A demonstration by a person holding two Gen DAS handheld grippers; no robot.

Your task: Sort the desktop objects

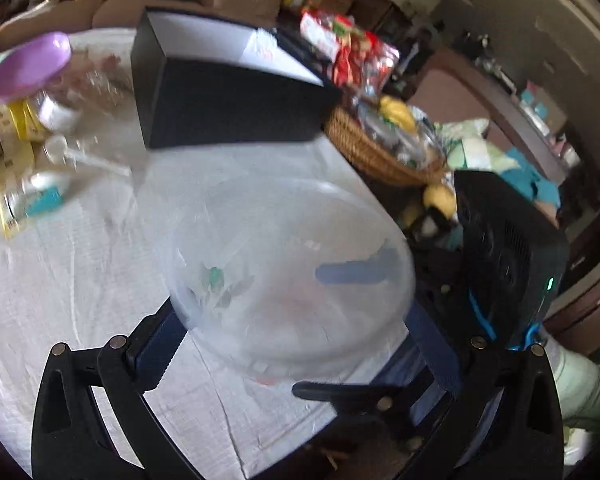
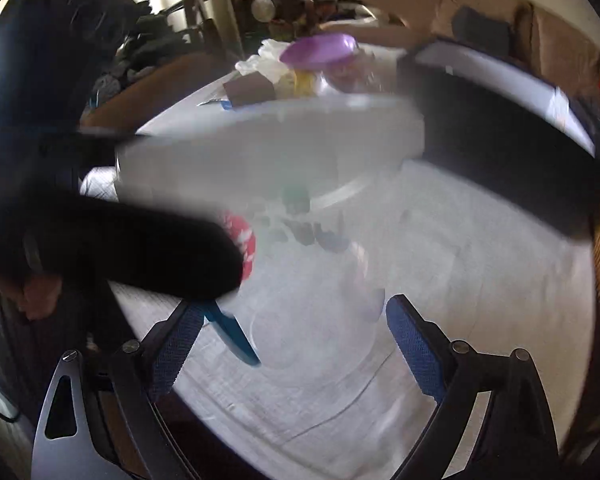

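Observation:
My left gripper (image 1: 292, 340) is shut on a clear plastic tub (image 1: 292, 276), its blue pads pressed on both sides, holding it above the white tablecloth (image 1: 60, 280). Blurred small items show through the tub wall. In the right wrist view the same tub (image 2: 268, 152) is tilted and blurred, with the left gripper's black body (image 2: 132, 252) across it. My right gripper (image 2: 292, 340) is open, its blue pads (image 2: 414, 344) wide apart just below the tub. A blue strip (image 2: 232, 336) lies by its left finger.
A black open box (image 1: 220, 92) stands at the back of the table. A purple lid (image 1: 30, 66) on a jar, packets and a white spoon (image 1: 80, 152) lie far left. A wicker basket (image 1: 380, 148) with bananas sits at the right edge. A sofa is behind.

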